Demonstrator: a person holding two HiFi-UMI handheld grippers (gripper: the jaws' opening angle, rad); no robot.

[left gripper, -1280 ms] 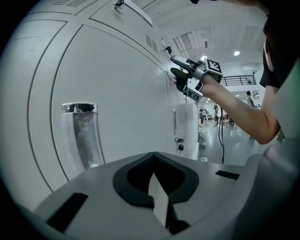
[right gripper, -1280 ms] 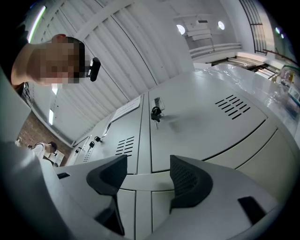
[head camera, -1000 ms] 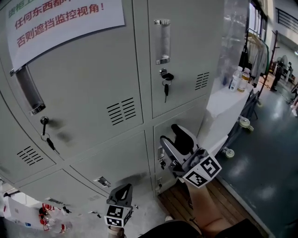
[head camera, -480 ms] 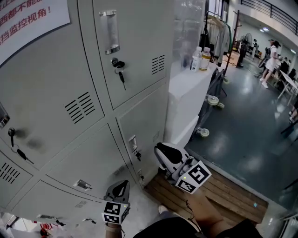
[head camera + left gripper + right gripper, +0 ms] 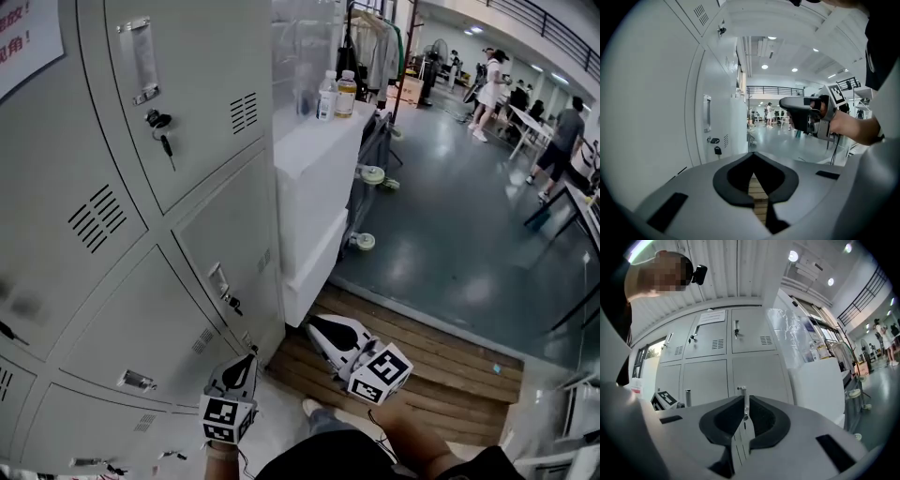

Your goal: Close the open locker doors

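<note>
My left gripper (image 5: 246,364) is shut and holds nothing. My right gripper (image 5: 319,330) has just been closing, and its jaws are together on nothing too. The locker doors (image 5: 211,244) stand near, to their left, not touching. All look shut. I think the job is done, so next I only check for an open one.

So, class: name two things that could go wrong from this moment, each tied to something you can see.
1. The left gripper hangs close to the key in a lower locker door; a swing might snag it.
2. The right gripper, its jaws just closing on nothing, is low over the wooden platform; its edge could perhaps trip the person or knock the gripper.
</note>
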